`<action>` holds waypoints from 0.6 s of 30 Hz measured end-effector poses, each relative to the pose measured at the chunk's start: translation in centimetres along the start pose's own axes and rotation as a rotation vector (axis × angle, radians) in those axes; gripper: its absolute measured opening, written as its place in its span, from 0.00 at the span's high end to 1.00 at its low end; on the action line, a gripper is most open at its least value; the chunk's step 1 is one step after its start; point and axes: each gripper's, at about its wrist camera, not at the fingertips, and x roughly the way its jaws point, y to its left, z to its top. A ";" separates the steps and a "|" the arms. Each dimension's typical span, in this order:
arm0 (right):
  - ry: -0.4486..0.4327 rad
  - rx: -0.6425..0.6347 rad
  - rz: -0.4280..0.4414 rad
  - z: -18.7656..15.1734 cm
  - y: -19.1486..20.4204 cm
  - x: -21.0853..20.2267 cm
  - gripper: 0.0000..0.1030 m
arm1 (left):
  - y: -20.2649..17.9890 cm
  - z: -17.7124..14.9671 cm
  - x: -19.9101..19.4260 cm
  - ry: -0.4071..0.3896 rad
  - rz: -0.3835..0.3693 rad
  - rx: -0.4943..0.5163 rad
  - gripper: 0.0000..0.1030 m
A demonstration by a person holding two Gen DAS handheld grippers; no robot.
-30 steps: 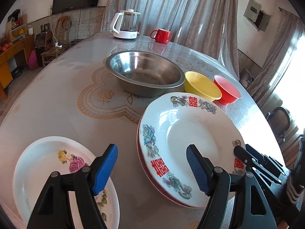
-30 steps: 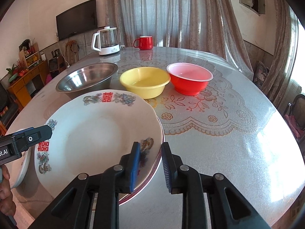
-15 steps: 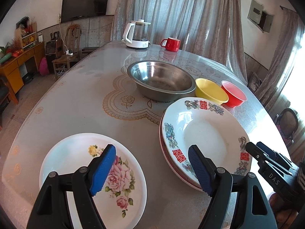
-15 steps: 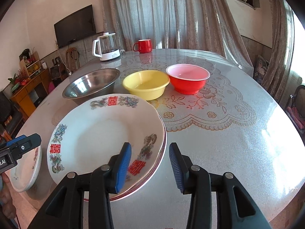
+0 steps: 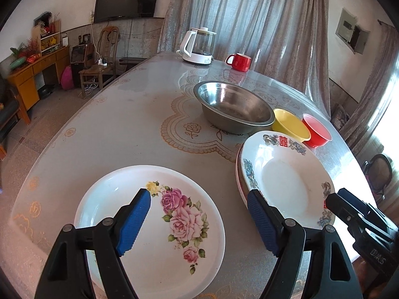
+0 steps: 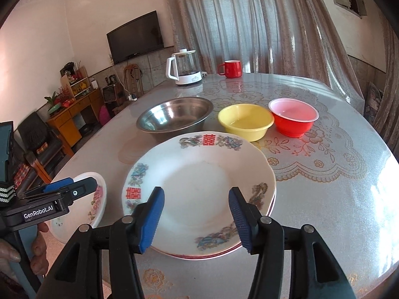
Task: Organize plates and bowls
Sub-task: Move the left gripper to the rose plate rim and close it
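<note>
A white plate with pink roses (image 5: pixel 154 226) lies at the table's near edge, under my open left gripper (image 5: pixel 199 221); it also shows in the right wrist view (image 6: pixel 92 199). A stack of white plates with red characters (image 6: pixel 199 189) lies to its right (image 5: pixel 284 182). My right gripper (image 6: pixel 197 219) is open and empty just above the stack's near rim. Behind stand a steel bowl (image 6: pixel 174 117), a yellow bowl (image 6: pixel 245 120) and a red bowl (image 6: pixel 294 117).
A white kettle (image 6: pixel 184 67) and a red mug (image 6: pixel 230 68) stand at the table's (image 6: pixel 324 199) far side. A wooden chair (image 5: pixel 99 59) and cabinet (image 5: pixel 32 74) stand beyond the left edge. The left gripper's body (image 6: pixel 54 199) shows in the right wrist view.
My right gripper has opened, let go of the stack's rim and drawn back. My left gripper has moved left and back, bringing the rose plate between its fingers.
</note>
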 end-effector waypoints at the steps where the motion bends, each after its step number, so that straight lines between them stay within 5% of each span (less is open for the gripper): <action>1: 0.005 -0.006 0.016 -0.1 0.4 0.1 0.47 | 0.3 0.0 -0.1 0.000 -0.007 -0.009 0.19; 18: 0.192 -0.087 0.417 -3.0 8.5 2.7 0.41 | 10.5 0.2 -3.0 -0.044 -0.078 -0.255 0.14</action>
